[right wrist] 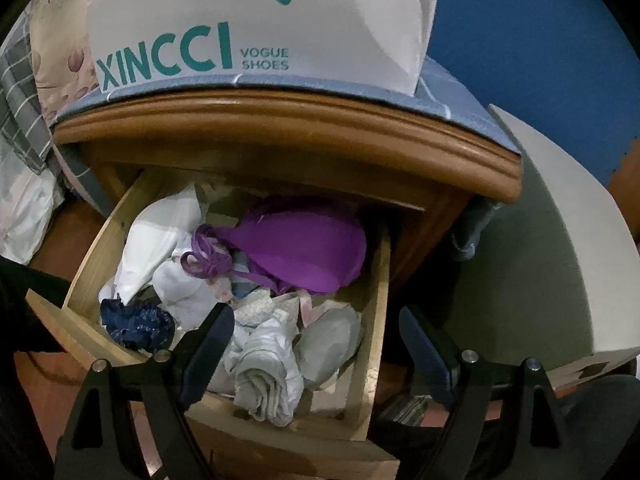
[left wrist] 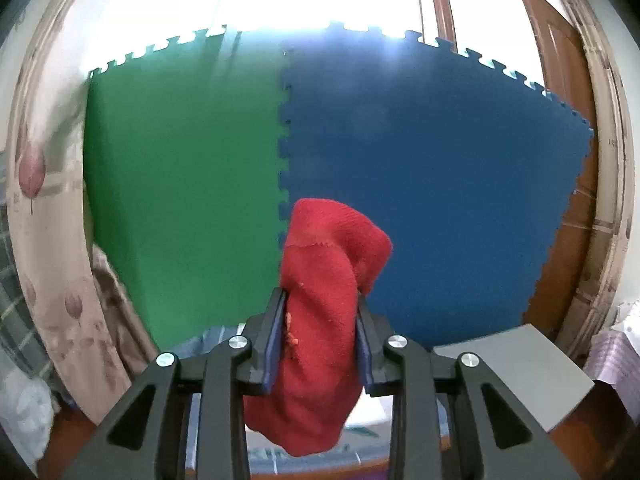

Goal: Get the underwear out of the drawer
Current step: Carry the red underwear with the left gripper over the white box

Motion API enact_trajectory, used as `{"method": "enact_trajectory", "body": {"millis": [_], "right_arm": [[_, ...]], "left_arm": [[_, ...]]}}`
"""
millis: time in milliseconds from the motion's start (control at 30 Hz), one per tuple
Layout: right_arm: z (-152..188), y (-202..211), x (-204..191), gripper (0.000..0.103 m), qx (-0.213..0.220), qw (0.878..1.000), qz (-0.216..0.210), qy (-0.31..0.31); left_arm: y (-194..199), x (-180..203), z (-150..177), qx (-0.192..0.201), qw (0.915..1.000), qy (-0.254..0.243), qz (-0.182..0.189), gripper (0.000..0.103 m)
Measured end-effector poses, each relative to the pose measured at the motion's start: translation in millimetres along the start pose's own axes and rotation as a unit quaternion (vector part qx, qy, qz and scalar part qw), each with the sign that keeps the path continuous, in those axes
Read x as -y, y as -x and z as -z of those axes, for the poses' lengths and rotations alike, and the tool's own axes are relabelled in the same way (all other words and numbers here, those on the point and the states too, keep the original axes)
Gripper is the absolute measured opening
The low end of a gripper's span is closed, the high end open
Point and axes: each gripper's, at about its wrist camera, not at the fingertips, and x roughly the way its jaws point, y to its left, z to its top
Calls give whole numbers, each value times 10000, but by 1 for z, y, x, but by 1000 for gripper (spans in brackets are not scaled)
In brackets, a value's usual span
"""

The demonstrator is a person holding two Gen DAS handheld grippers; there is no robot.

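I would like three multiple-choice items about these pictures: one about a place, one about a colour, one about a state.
1. Where does the purple garment lie?
A. in the open drawer
B. on top of the cabinet
C. on the floor

2. What colour is the cloth held by the left gripper?
A. white
B. red
C. navy

3. How is the right gripper?
A. shut on a sock
B. shut on nothing
C. open, holding nothing

Answers:
1 A: it lies among the other clothes inside the drawer.
2 B: the red cloth sits clamped between the fingers.
3 C: its fingers stand wide apart above the drawer.
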Motion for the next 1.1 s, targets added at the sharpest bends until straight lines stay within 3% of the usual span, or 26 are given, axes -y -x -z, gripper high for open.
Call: {"method": "enact_trajectory", "body": {"millis": [200,400,500,700,1100], "right_arm": [[0,1,-4,87,7,10000,-20,77],[0,1,-1,87,-13,10000,-49,13],[0,0,-2,87,-35,10000,-61,34],[0,-2,-5,87,-78,9999,-103,89],[2,-11,-5,87,-260,9992,-313,-32]], "left_arm": [[-47,-3,-16,-206,9996,-11,-198,27],[-100,-2,0,-694,9943,-415,-690,26],[-121,-8,15,-1012,9911,-393,-770,24],[-163,-29,39,-1777,9811,-23,-768,22],[-237,-44,72,-2807,9547,435,-884,20]]}}
